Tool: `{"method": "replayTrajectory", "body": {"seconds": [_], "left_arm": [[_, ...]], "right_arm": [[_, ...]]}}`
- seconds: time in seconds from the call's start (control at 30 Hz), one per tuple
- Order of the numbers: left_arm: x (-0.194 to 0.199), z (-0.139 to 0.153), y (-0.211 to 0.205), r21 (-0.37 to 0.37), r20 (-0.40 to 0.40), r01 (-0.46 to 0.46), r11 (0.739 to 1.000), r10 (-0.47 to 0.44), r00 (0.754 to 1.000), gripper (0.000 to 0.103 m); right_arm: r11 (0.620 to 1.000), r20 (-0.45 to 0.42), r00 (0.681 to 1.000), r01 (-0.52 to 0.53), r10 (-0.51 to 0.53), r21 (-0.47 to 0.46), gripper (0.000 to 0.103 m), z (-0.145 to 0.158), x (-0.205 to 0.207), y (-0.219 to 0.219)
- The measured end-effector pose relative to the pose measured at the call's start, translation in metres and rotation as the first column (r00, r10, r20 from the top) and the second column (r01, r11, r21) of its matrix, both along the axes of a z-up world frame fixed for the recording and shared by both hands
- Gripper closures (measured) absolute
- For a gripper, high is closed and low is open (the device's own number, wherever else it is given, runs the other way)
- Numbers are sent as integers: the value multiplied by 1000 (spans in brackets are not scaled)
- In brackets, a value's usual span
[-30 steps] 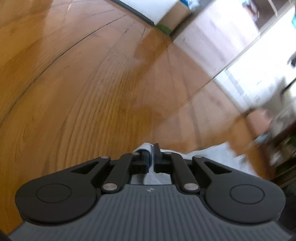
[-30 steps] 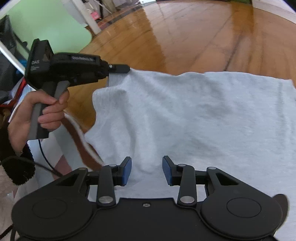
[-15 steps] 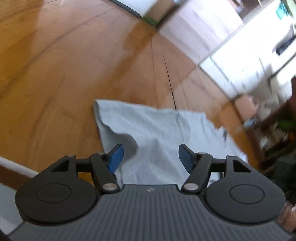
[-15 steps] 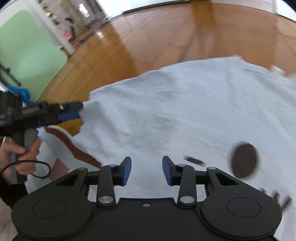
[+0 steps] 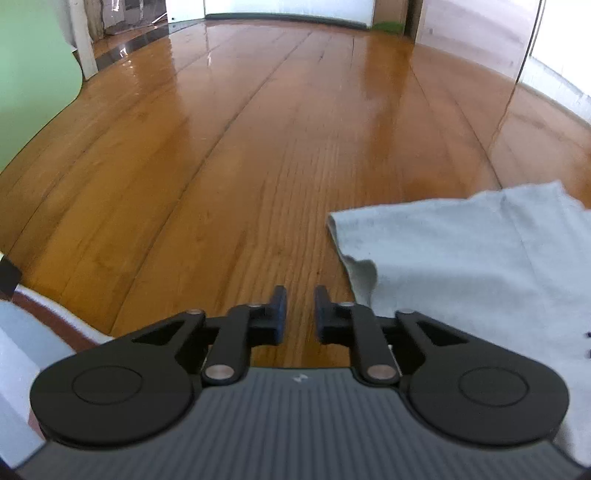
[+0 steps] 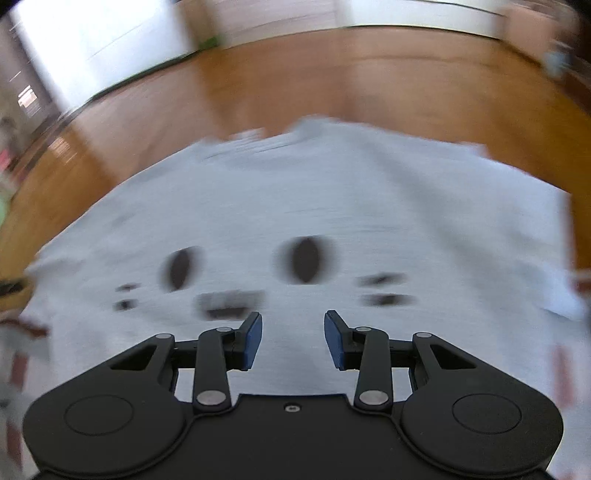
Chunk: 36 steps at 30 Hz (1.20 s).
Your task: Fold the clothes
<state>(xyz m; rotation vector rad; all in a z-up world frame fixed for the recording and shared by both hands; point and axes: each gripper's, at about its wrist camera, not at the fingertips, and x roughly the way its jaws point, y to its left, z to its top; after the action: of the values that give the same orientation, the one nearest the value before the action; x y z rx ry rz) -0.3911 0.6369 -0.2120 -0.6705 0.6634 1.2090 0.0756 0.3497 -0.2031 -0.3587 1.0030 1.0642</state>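
Note:
A light grey T-shirt [image 6: 332, 206] lies spread flat on the wooden floor, with a dark printed face design [image 6: 303, 260] on it; the right wrist view is blurred. My right gripper [image 6: 293, 341] is open and empty, just above the shirt near the print. In the left wrist view the shirt's left part [image 5: 472, 266] lies at the right, its corner slightly folded. My left gripper [image 5: 298, 314] hovers over bare floor just left of the shirt's edge, its jaws a narrow gap apart, holding nothing.
Glossy wooden floor [image 5: 258, 147] stretches ahead. A green panel [image 5: 29, 92] stands at far left. A white and dark red cloth edge [image 5: 44, 314] lies at the lower left. White walls and doorways [image 5: 280, 7] are at the back.
My left gripper let go of the shirt's corner, opened wide, then narrowed and swung left off the shirt. My right gripper stayed open and moved across the shirt to the printed face.

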Motion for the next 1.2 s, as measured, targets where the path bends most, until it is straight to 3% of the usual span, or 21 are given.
{"method": "replayTrajectory", "body": {"seconds": [0.07,0.17,0.3,0.43,0.57,0.63,0.73,0.77,0.83,0.87,0.93,1.0,1.07,1.1,1.2], "left_arm": [[8,18,-13,21,46,58,998,-58,997,67],[42,41,-37,56,64,189,980,-193,979,62],[111,50,-74,37,147,380,924,-381,913,56],[170,36,-102,-43,209,490,871,-472,857,55],[213,14,-114,-99,179,517,850,-496,850,55],[223,3,-111,-113,183,507,855,-483,856,55],[232,-4,-112,-133,194,494,860,-466,863,55],[233,-6,-112,-136,193,491,861,-463,865,55],[231,-8,-110,-141,186,489,861,-462,867,55],[231,-9,-108,-142,184,489,861,-462,867,55],[228,-12,-105,-146,179,486,862,-460,870,55],[226,-15,-104,-148,167,481,864,-458,873,55],[221,-17,-101,-146,152,474,868,-453,878,55],[219,-18,-99,-145,150,472,870,-453,879,55],[213,-20,-97,-139,165,472,870,-450,878,54]], "right_arm": [[994,12,994,112,-112,6,59,3,26,-25],[972,3,972,234,-234,24,49,6,58,-55],[921,-26,922,388,-387,45,42,9,100,-93],[855,-202,845,516,-496,61,37,-7,124,-94],[798,-306,765,603,-567,30,35,-33,133,-84],[760,-316,731,648,-605,43,35,-42,137,-77],[702,-301,688,708,-660,80,27,-48,145,-67],[694,-271,688,714,-673,91,26,-47,148,-62],[719,-135,727,686,-673,111,26,-41,149,-48],[732,-66,741,671,-668,120,44,-38,149,-41],[758,72,756,639,-650,132,95,-31,150,-27],[784,210,756,605,-620,138,95,-25,151,-13],[831,405,739,545,-538,110,96,-16,147,2],[843,455,731,531,-508,87,96,-15,146,7],[878,522,749,479,-407,-3,96,-23,149,21]]}}
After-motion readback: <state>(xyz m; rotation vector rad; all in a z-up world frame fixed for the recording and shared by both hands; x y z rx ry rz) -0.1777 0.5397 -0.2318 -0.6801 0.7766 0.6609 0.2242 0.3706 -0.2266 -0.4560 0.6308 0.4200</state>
